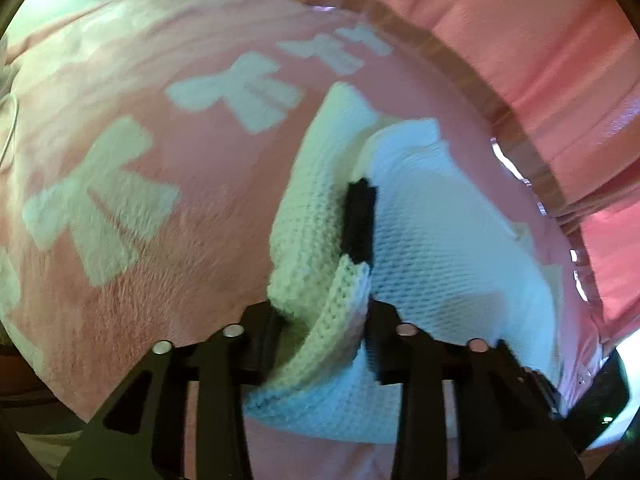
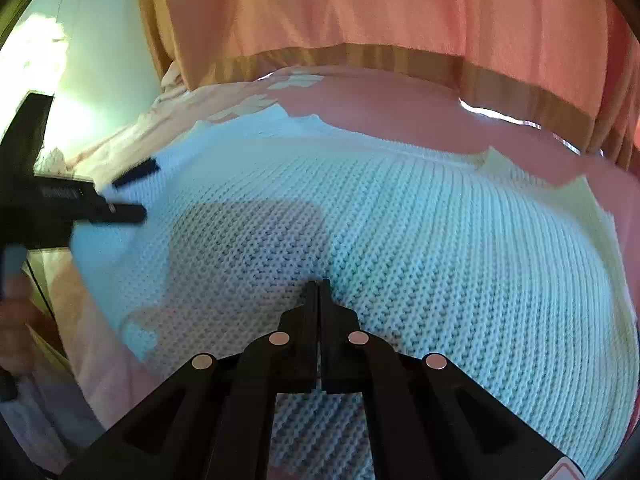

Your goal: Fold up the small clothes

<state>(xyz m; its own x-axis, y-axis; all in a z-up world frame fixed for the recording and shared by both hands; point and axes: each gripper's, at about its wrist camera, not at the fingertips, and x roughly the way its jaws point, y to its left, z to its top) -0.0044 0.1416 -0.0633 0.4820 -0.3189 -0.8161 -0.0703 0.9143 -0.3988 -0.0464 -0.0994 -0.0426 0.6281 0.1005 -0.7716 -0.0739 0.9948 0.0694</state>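
White knit sweater (image 2: pixel 400 232) spread on a pink blanket (image 1: pixel 120 280) with pale bow shapes.

Pink curtains (image 2: pixel 400 8) hang along the far side. From the left wrist view, the left gripper (image 1: pixel 326 320) has its jaws parted around a bunched fold of knit. Only the right wrist view shows the right gripper (image 2: pixel 318 292), jaws pressed together and empty, low over the flat sweater, with the left gripper at far left.

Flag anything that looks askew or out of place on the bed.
Nothing damaged or spilled. The white knit garment lies mostly flat on the pink blanket, but its edge by the left gripper is bunched and rolled into a ridge between the fingers. The right gripper rests shut.
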